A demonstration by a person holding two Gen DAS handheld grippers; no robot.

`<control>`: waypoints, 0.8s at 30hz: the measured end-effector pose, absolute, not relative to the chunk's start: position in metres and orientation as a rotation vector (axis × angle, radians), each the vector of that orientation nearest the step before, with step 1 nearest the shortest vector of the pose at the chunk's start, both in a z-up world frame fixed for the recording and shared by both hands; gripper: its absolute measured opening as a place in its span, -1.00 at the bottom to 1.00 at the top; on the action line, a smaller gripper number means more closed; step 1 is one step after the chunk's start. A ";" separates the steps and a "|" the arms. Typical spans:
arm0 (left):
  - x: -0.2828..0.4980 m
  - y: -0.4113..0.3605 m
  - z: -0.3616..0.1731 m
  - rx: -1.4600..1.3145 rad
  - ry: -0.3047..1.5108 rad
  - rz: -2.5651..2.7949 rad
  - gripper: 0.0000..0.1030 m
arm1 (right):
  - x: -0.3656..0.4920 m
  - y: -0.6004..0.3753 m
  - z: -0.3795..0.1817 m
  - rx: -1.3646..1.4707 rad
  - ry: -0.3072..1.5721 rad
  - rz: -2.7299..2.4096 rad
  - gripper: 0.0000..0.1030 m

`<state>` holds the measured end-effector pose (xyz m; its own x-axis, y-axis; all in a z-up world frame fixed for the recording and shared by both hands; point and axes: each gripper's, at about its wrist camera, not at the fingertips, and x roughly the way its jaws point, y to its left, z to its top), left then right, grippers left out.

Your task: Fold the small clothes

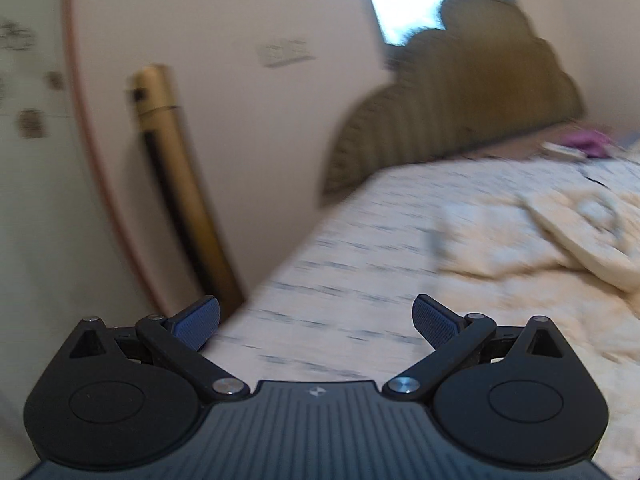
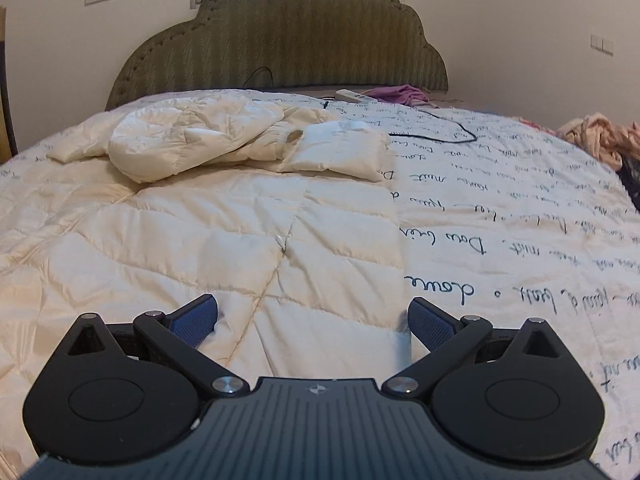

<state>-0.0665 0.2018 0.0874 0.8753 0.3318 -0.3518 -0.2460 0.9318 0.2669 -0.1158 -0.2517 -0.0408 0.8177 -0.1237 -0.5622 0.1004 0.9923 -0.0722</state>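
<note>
Bed (image 2: 520, 208) carries a cream jacket (image 2: 240, 216), sleeves apparently folded in; folding looks unfinished. Left tool (image 1: 316, 320) and right tool (image 2: 313, 318) gape wide, empty.

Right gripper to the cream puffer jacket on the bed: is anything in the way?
Nothing visible. The right gripper is open directly over the cream jacket, whose hem lies just below its fingers. The black cable lies farther back on the bedspread, off to the side.

Both wide open, nothing held: left gripper (image 1: 316, 322) is tilted and blurry, right gripper (image 2: 313, 320) sits level, pointing forward.
</note>
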 end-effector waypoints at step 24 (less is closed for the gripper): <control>-0.064 0.165 -0.001 0.026 0.707 -0.039 1.00 | -0.169 -0.212 0.000 -0.155 0.492 -0.085 1.00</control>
